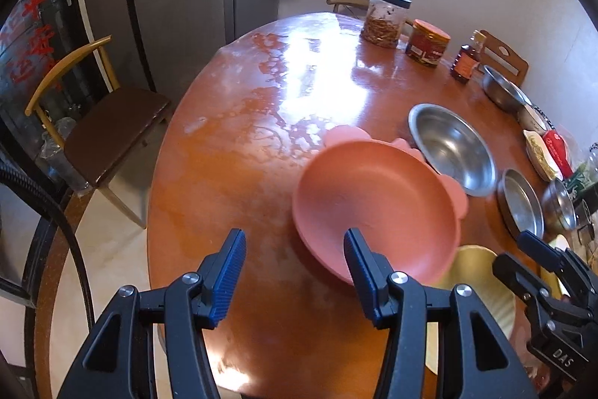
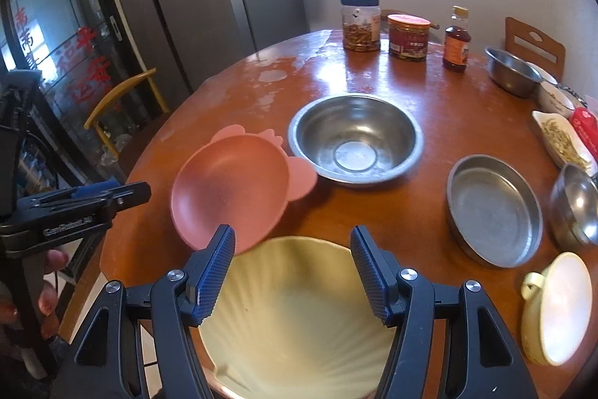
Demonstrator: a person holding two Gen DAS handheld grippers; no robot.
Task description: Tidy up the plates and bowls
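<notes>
A pink plate (image 1: 377, 208) with lobed handles sits tilted on the round wooden table (image 1: 231, 152), its near edge resting on a pale yellow ribbed plate (image 1: 482, 283). My left gripper (image 1: 295, 249) is open, its right finger over the pink plate's near rim. In the right wrist view the pink plate (image 2: 231, 189) lies ahead to the left and the yellow plate (image 2: 295, 316) lies below my open right gripper (image 2: 293, 245). A large steel bowl (image 2: 355, 137) stands behind, and a flat steel pan (image 2: 493, 208) sits to the right.
Two jars (image 2: 360, 23) (image 2: 407, 38) and a bottle (image 2: 456, 42) stand at the table's far edge. More steel bowls (image 2: 512, 71) (image 2: 577, 204), a dish of food (image 2: 564, 141) and a yellow lidded cup (image 2: 557, 305) line the right side. A chair (image 1: 108, 122) stands left.
</notes>
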